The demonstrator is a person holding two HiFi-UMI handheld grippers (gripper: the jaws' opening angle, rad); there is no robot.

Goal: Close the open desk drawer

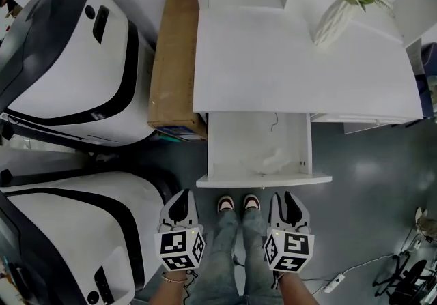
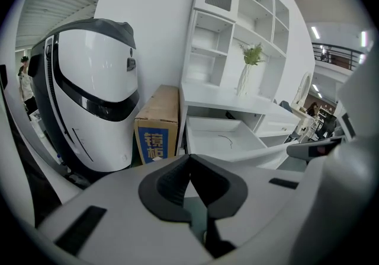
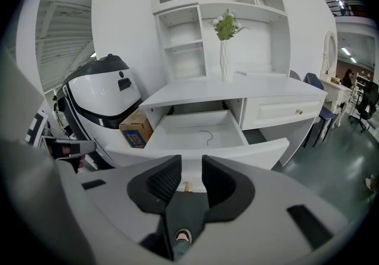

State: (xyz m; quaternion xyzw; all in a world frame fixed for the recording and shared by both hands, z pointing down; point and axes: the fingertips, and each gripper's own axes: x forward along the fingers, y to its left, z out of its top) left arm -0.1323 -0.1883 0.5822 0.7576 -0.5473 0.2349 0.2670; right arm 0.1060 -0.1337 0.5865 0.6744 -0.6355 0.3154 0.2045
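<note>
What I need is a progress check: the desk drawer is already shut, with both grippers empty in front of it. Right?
No. The head view shows the drawer pulled out, not shut. The left gripper and right gripper are indeed empty in front of it.

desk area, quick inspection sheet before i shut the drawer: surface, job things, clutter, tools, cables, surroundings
surface: white desk top, bare except a vase of green sprigs
job's things: drawer pulled out and open; a pale crumpled scrap lies inside
clutter: cardboard box beside the desk's left end
grippers: left tool shut, empty; right tool open, empty; both short of the drawer front, not touching it
cables: thin wire in the drawer; white cord on the floor at right
surroundings: large white-and-black machines at left; grey floor
</note>
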